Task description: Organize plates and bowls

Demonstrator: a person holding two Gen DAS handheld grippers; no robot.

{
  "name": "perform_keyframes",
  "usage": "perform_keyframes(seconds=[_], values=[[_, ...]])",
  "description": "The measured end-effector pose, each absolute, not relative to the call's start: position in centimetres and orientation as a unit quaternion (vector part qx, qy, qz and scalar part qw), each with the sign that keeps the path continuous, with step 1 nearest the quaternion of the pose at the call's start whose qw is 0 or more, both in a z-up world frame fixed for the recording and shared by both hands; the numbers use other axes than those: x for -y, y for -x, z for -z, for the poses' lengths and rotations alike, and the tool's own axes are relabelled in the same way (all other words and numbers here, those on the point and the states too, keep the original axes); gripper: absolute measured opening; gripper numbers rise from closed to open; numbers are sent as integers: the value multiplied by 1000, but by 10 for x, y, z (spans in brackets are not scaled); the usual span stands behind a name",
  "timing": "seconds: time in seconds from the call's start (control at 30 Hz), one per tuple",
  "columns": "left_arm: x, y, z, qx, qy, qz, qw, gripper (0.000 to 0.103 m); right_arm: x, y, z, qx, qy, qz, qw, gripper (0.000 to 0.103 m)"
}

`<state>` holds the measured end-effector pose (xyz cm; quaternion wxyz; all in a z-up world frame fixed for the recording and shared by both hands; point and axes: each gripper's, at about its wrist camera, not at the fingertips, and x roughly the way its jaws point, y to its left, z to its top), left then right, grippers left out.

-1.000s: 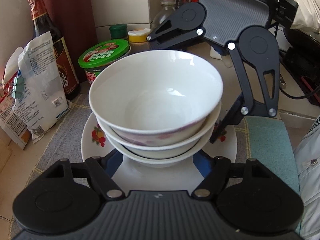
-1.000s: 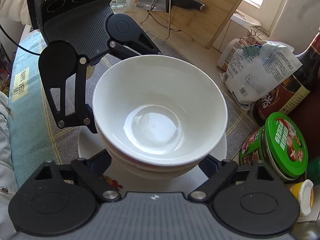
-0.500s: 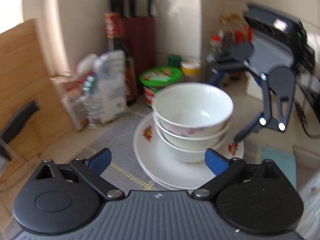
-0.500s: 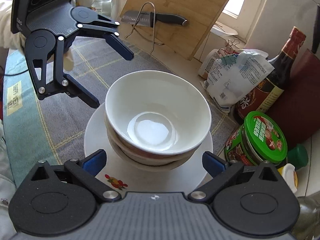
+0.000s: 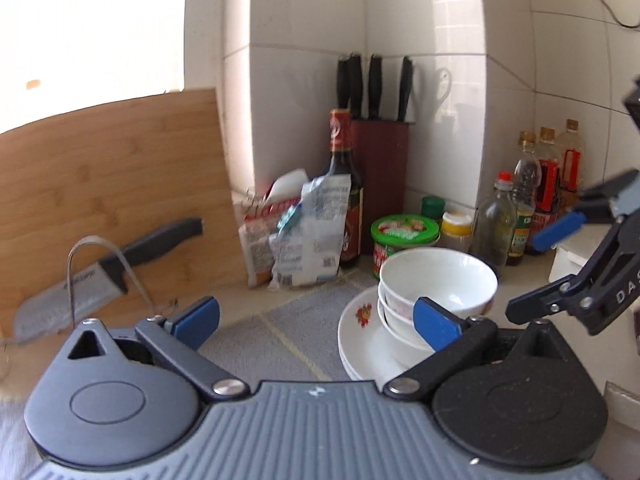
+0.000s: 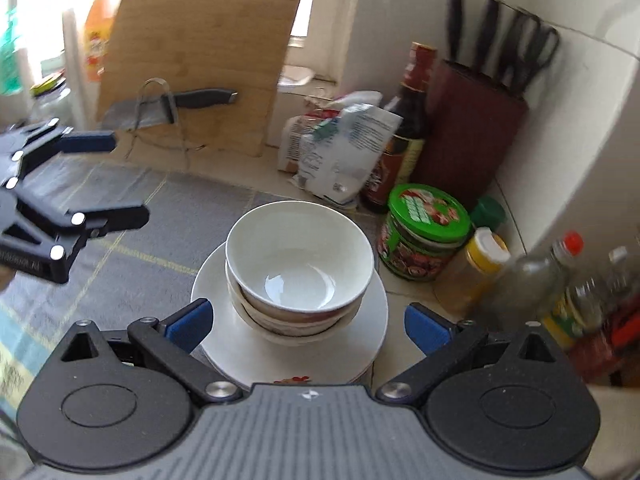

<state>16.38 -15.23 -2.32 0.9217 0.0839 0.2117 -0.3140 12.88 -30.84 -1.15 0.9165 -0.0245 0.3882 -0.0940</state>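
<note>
Taking the stack of bowls (image 6: 300,268) as the landmark: to its left hangs the left gripper (image 6: 116,178), its jaws having just been opening and now spread wide with nothing between them, clear of the crockery. Behind and to the left a cutting board (image 6: 200,64) leans upright, with a knife (image 6: 176,104) lying level across a wire stand before it. The bowls sit nested, mouths up, the top one empty, on stacked plates (image 6: 224,344) lying flat on a grey mat (image 6: 120,208) on the bench (image 5: 240,304). The right gripper (image 6: 308,326) is just in front, its jaws wide on either side of the plates and touching nothing. Behind the bowls stand paper packets (image 6: 344,152), a dark sauce bottle (image 6: 404,136) and a knife block (image 6: 472,128) holding knives with handles up. To the right is a green-lidded tub (image 6: 424,232), then a yellow-capped jar (image 6: 476,268) and bottles (image 5: 532,196).
</note>
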Motion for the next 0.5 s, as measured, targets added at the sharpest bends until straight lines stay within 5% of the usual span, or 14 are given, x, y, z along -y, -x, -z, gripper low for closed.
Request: perform_keyframes(seconds=[0.5], values=[[132,-125,6,-290,-102,284,908,102,250,-82,20,-372,-99,265,884,103]])
